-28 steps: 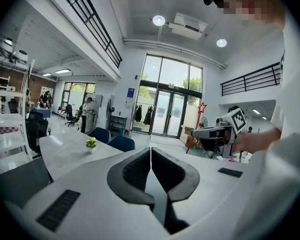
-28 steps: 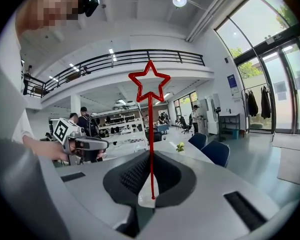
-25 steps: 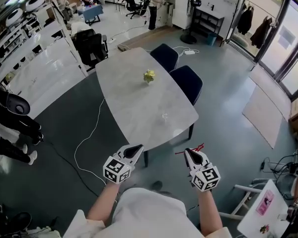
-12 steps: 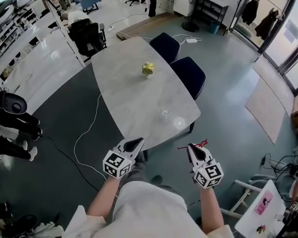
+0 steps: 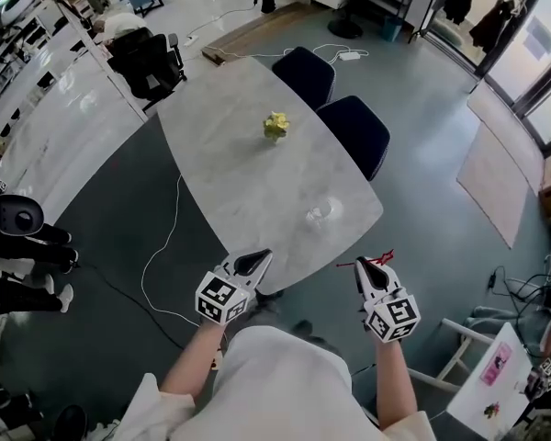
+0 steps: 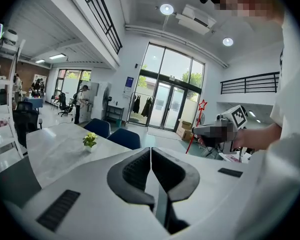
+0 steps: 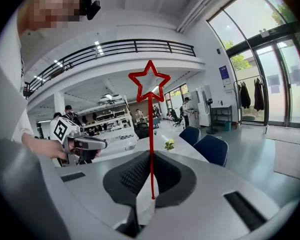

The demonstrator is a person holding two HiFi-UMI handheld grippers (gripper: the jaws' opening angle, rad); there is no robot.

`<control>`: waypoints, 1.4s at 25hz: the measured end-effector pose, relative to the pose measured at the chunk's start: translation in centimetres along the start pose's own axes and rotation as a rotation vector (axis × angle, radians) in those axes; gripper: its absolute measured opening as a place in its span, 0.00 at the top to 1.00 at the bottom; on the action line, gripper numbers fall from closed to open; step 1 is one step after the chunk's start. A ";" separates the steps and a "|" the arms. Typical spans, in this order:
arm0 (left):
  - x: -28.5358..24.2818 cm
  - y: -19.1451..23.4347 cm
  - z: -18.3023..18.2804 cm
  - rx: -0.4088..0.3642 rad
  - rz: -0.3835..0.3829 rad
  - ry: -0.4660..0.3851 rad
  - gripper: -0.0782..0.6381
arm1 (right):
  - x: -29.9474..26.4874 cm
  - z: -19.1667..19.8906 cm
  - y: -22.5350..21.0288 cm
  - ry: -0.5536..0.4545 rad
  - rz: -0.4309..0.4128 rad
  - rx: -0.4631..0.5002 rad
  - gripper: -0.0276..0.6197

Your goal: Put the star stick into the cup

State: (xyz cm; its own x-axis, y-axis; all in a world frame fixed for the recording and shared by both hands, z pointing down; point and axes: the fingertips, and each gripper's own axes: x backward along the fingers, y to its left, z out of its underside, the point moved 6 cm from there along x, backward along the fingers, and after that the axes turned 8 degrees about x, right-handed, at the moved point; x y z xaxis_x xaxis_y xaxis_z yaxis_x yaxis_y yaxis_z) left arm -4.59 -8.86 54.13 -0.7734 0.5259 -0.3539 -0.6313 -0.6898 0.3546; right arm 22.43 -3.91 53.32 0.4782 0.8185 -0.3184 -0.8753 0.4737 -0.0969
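My right gripper (image 5: 374,270) pinches the star stick (image 7: 151,134) by its plain end, long axis crosswise to the jaws' reach; my left gripper (image 5: 254,264) is pressed together on nothing; cup (image 5: 319,213) on the table (image 5: 230,145) lies ahead-left of the stick.

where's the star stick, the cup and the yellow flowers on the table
thin red star-topped stick (image 7: 151,134), right gripper view, mid-shaft
clear glass cup (image 5: 319,214), head view, its glass wall
small yellow flower plant (image 5: 275,125), head view, the blooms
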 end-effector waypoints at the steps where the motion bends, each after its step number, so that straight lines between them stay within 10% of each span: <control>1: -0.2 1.2 -0.1 0.002 0.007 0.011 0.86 | -1.1 -0.2 0.1 0.004 0.007 -0.003 0.93; 17: -3.5 12.4 -0.9 0.022 0.115 0.116 0.86 | -15.6 1.6 -0.7 0.090 0.107 -0.007 0.93; 35: -11.1 15.2 -0.8 0.174 -0.022 0.132 0.86 | -27.3 4.5 -9.9 0.203 -0.030 0.034 0.93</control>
State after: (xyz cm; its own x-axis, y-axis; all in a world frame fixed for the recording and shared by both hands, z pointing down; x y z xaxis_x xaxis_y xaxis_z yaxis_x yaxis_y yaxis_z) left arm -5.51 -25.59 62.76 -0.7522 0.4627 -0.4691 -0.6574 -0.5762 0.4857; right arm 18.40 -29.51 67.21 0.4766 0.7230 -0.5001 -0.8564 0.5103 -0.0784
